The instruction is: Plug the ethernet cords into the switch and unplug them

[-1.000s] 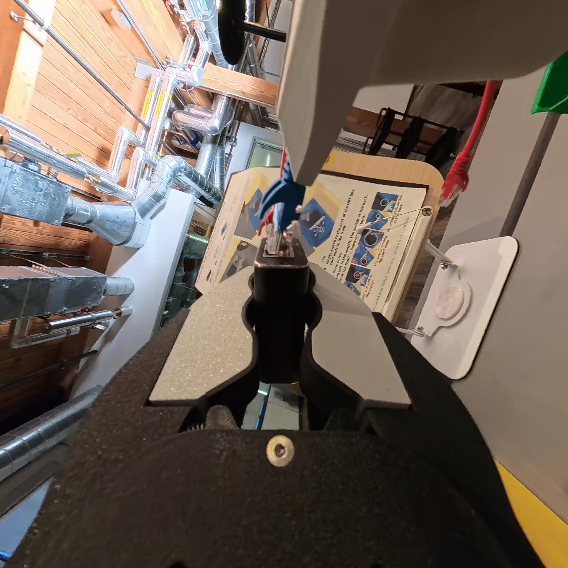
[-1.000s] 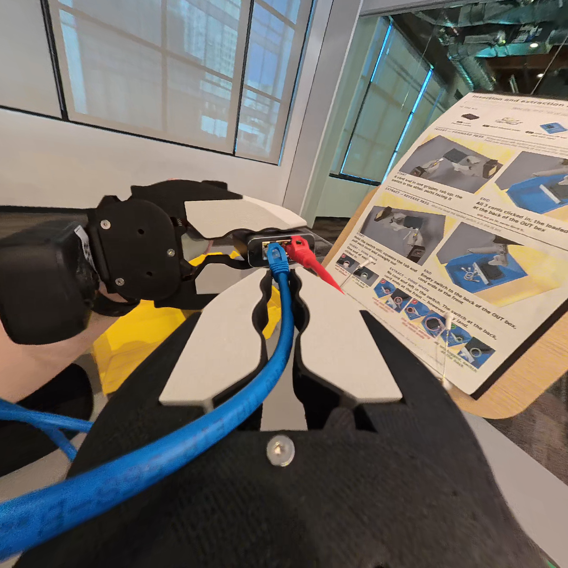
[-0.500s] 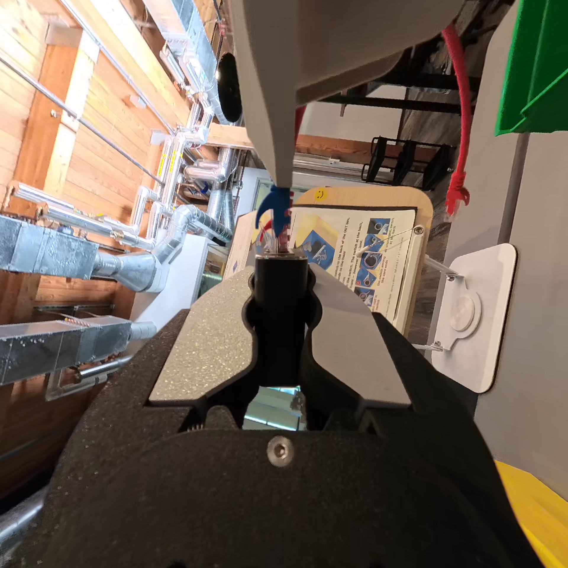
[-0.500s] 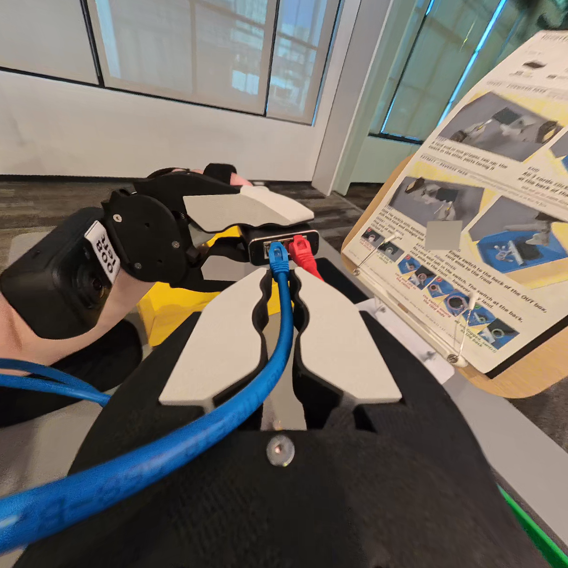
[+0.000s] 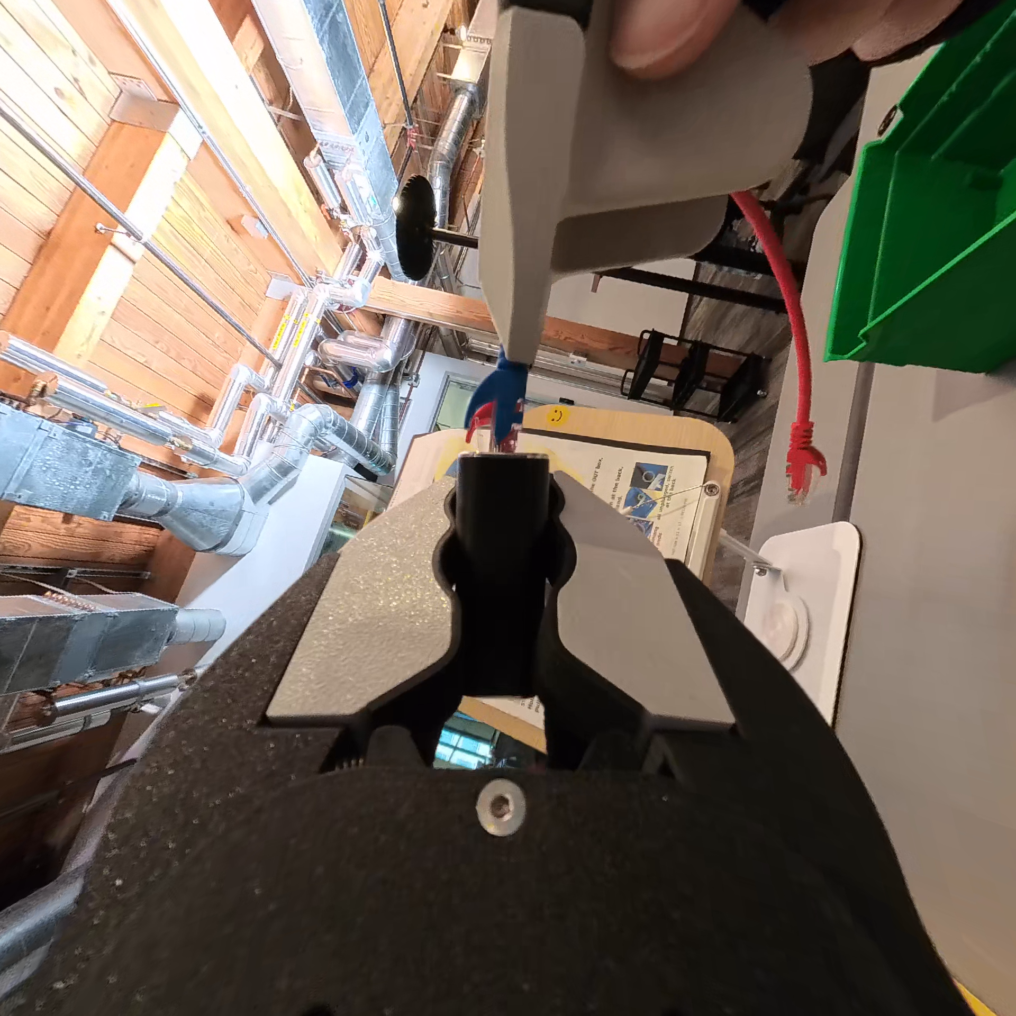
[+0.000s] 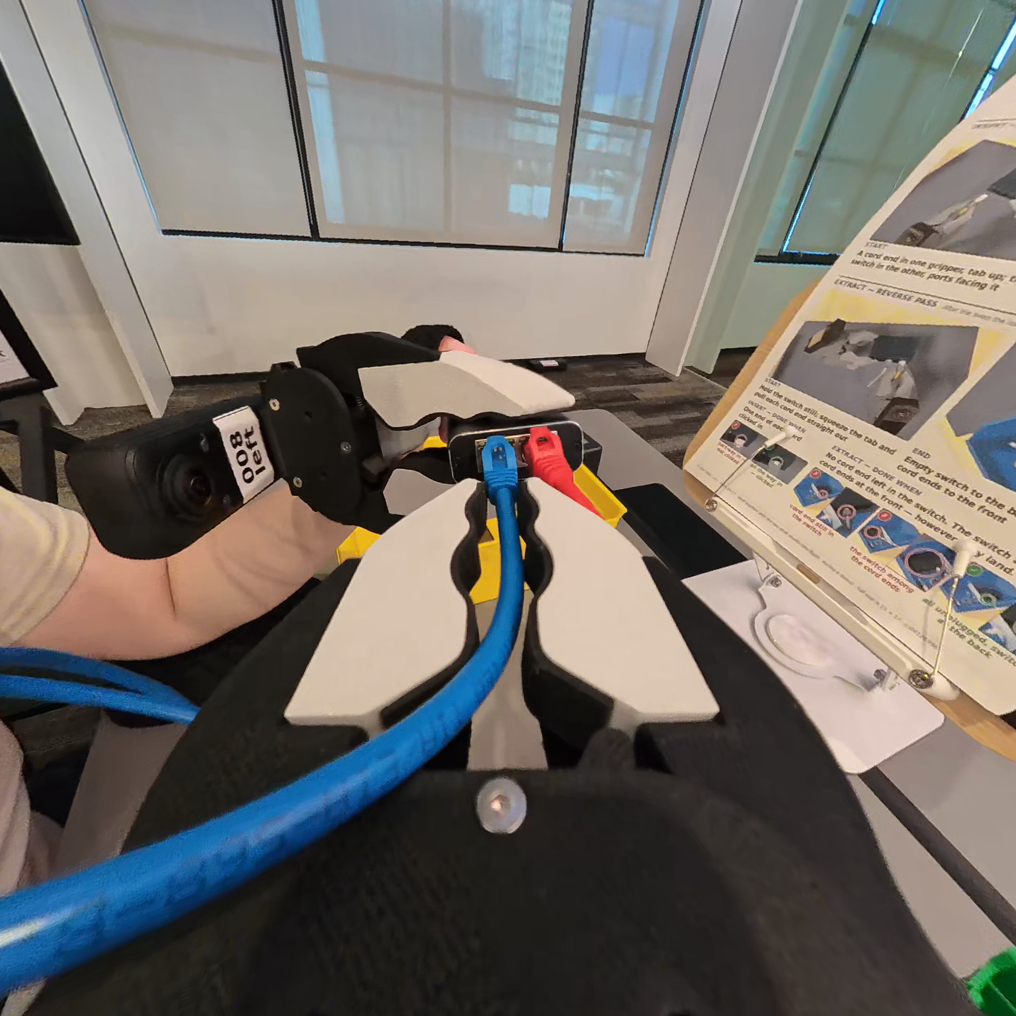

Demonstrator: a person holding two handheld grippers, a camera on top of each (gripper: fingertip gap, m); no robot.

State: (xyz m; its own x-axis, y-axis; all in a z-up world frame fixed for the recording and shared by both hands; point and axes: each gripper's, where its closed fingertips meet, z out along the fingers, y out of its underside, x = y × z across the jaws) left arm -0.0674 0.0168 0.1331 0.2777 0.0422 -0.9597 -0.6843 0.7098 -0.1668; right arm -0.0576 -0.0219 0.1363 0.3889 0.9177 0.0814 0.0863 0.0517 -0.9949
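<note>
The switch [image 6: 517, 455] is being held crosswise in the left fingers [image 6: 462, 385], ports facing the right fingers [image 6: 497, 528], which are closed around the blue cord [image 6: 508, 555], its axis running straight into a port.

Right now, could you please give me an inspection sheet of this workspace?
Surface: grey table, partly seen.
Job's things: black switch with blue plug and red plug seated in adjacent ports.
Clutter: yellow bin; green bin; instruction board on a white stand.
Grippers: left tongs shut on the switch; right tongs shut on the blue cord.
Cables: blue cord trails back left; red cord's free end lies loose.
Surroundings: windows, ceiling ducts.
</note>
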